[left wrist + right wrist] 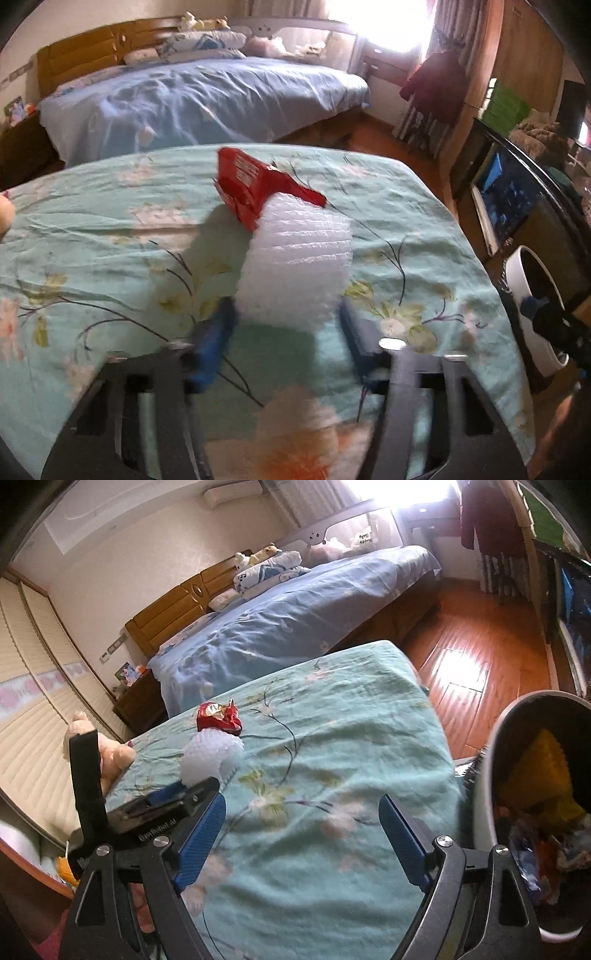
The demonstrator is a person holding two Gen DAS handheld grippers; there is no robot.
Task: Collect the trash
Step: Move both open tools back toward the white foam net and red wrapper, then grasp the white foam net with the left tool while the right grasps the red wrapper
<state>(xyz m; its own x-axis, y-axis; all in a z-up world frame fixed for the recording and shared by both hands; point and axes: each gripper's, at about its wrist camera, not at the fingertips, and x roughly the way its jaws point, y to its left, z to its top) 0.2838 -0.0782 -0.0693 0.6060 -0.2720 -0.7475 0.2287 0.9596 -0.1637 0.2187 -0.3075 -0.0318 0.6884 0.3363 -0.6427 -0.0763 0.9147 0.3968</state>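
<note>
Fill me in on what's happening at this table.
A person holding two sets of tongs is clearing trash off a floral tablecloth. The left tongs have their blue fingers on either side of a piece of white bubble wrap; blur hides whether they grip it. A red wrapper lies just behind the wrap, touching it. The right tongs are open and empty over the cloth. A bin, already holding rubbish, stands at the table's right edge.

Red wrapper (258,188), white bubble wrap (295,266), teal floral tablecloth (92,240), blue bedspread (207,96).
</note>
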